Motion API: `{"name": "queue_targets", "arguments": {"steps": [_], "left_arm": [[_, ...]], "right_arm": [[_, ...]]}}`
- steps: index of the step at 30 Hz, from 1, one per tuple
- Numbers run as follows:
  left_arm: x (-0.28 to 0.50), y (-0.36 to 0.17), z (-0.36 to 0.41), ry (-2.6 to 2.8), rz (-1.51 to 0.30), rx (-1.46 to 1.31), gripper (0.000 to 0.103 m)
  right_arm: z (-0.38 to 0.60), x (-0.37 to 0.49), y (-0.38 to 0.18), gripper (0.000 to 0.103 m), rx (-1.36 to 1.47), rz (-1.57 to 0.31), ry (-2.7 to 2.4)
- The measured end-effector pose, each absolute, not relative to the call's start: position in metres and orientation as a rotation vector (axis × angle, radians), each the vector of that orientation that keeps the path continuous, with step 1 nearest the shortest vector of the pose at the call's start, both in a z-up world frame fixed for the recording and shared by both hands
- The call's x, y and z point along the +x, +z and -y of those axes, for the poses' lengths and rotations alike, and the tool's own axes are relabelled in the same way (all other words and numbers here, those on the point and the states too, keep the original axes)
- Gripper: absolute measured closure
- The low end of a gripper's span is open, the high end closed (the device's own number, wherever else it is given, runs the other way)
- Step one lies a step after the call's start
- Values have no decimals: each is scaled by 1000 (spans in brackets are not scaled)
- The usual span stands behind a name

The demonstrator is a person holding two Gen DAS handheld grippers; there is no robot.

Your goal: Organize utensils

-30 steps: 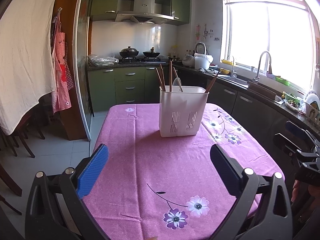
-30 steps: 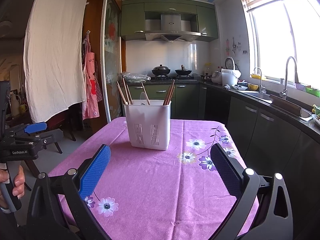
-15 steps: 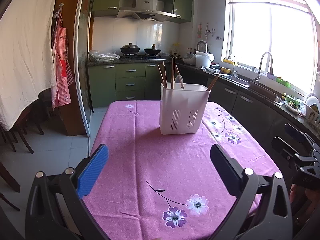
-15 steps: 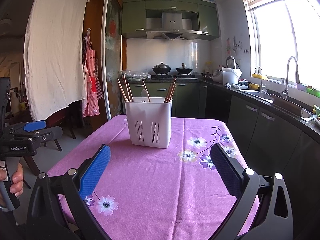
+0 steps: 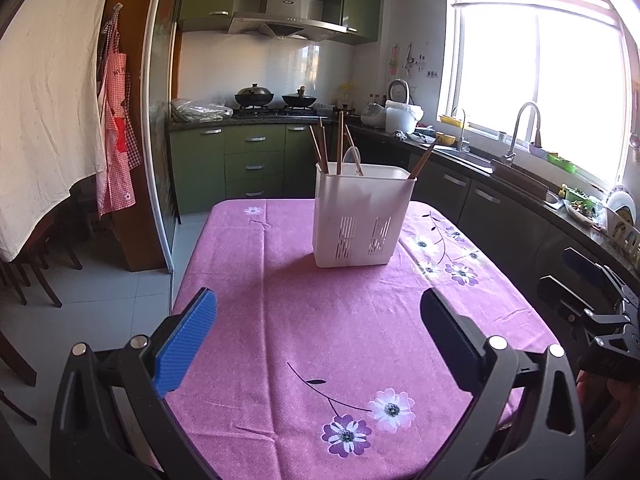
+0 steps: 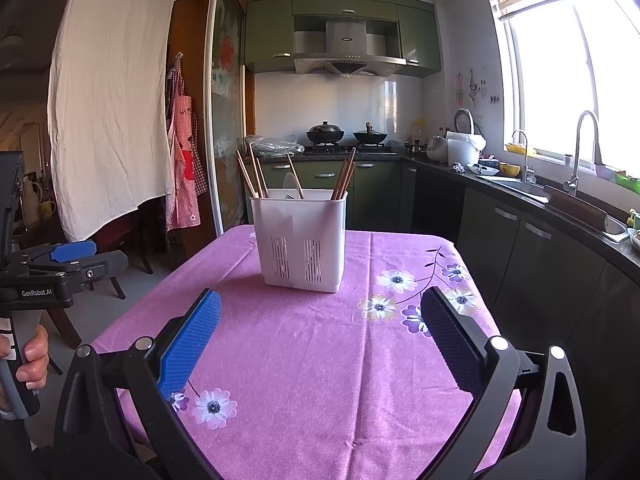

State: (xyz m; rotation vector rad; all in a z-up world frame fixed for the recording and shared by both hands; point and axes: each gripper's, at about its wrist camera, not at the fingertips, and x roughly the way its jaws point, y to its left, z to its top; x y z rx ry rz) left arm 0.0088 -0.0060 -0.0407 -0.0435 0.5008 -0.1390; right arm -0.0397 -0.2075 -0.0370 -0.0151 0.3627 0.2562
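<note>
In your left wrist view, your left gripper (image 5: 318, 330) hangs over the near end of the pink flowered tablecloth (image 5: 304, 332), its blue-padded fingers (image 5: 186, 338) spread wide with nothing between them. Farther along the table stands the white slotted plastic utensil holder (image 5: 362, 216), upright, a little right of centre. Brown wooden chopsticks (image 5: 339, 144) lean out of its far-left part, another brown stick (image 5: 423, 160) pokes from its right corner, and a pale spoon (image 5: 352, 158) shows just above the rim. At the right edge you can see your right gripper (image 5: 576, 286), fingers apart and empty, well away from the holder. In your right wrist view, the right gripper (image 6: 320, 332) is likewise wide open over the cloth, holding nothing. The white holder sits beyond it, slightly left of centre, with chopsticks fanned at its left side and a pair at its right corner. At the far left edge, your hand (image 6: 30, 356) wraps the handle of the left gripper, whose blue-tipped fingers are parted, off the table's left side.
</note>
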Motion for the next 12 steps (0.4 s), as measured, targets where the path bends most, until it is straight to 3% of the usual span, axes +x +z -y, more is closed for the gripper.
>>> {"name": "queue_targets", "arguments": {"steps": [12], "left_arm": [[54,-57,5,-80,-553,22,6]], "right_arm": [[208,-26,-47,5,-9,-406,259]]}}
